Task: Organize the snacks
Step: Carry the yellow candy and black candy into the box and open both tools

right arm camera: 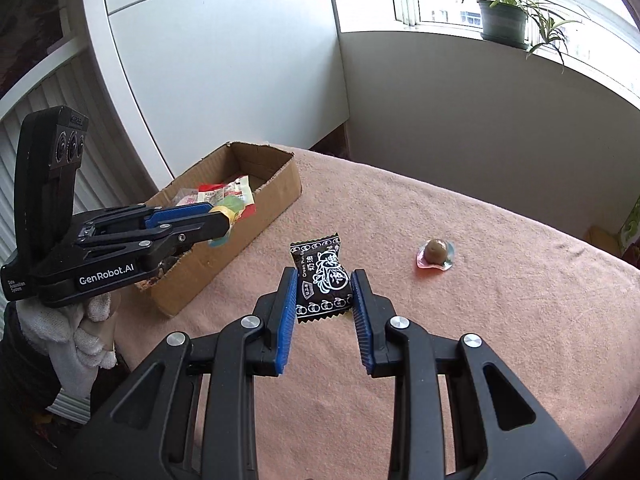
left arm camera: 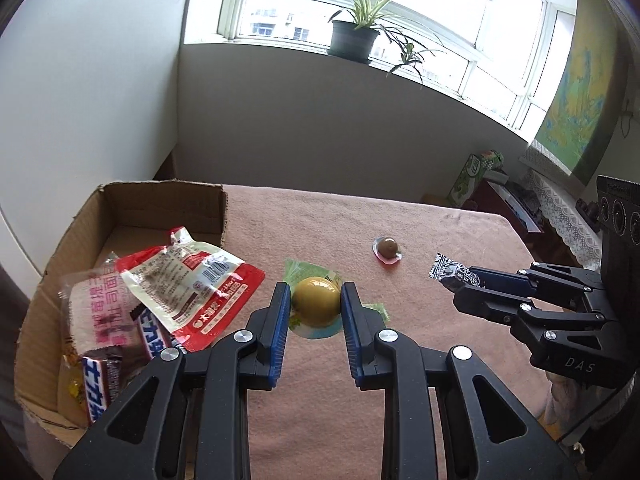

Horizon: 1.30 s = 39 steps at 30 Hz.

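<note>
My left gripper (left arm camera: 315, 300) is shut on a yellow jelly cup (left arm camera: 316, 301) with a green foil lid, held above the pink cloth beside the cardboard box (left arm camera: 120, 200). From the right wrist view that left gripper (right arm camera: 224, 220) hangs over the box's near side. My right gripper (right arm camera: 325, 290) is shut on a black candy packet (right arm camera: 322, 280) with white print, lifted off the cloth; in the left wrist view the right gripper (left arm camera: 460, 278) and the packet (left arm camera: 446, 270) appear at the right. A brown jelly cup (left arm camera: 387, 249) (right arm camera: 436, 252) lies alone on the cloth.
The box (right arm camera: 280, 184) holds several snack packets, among them a red and white pouch (left arm camera: 188, 276) and chocolate bars (left arm camera: 100, 384). A gloved hand (right arm camera: 76, 332) holds the left gripper. The pink-covered table (right arm camera: 500, 320) stands by a white wall; a potted plant (left arm camera: 354, 36) sits on the sill.
</note>
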Motion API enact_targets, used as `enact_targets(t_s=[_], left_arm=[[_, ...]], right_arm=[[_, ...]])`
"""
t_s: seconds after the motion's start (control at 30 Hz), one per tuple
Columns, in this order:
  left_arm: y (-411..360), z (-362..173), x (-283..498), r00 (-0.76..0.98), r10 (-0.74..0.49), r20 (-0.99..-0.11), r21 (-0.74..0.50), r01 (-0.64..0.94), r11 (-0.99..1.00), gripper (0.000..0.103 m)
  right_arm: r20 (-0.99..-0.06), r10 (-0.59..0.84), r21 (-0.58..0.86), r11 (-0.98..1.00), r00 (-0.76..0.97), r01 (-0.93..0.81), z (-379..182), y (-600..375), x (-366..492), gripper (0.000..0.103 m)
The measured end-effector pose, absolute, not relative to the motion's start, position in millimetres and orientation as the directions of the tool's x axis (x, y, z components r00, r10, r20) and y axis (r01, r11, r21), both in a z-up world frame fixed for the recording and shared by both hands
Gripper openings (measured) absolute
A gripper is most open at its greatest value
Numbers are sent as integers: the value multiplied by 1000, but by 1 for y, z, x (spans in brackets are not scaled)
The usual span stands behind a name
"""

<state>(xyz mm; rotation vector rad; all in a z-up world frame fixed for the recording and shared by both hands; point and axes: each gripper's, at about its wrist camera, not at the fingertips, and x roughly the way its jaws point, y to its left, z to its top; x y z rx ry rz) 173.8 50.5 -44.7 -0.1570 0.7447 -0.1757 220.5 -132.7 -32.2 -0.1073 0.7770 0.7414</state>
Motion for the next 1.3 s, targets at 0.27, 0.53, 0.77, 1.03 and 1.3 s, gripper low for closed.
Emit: enact_targets(t_s=[0.27, 0.53, 0.77, 1.03, 1.3], left_arm=[[85, -29, 162, 765, -98, -637, -106, 40, 994, 24], [123, -27, 162, 772, -35, -635, -70, -12, 997, 24], [158, -36, 179, 747, -2, -665, -88, -75, 993, 24], [180, -42, 202, 722, -11, -692, -137, -116, 984, 24], [187, -47, 212, 711, -1, -703, -142, -139, 980, 24]], right_arm=[[-665, 592, 175, 716, 455, -676, -23, -83, 225, 28], [-670, 603, 175, 695, 433, -697, -19, -33, 240, 28], [-692, 600, 180, 682, 401, -709, -28, 10, 258, 28], [-714, 599, 204, 674, 363, -710, -38, 45, 275, 28], [-730, 576, 193, 691, 369, -696, -47, 58, 290, 28]])
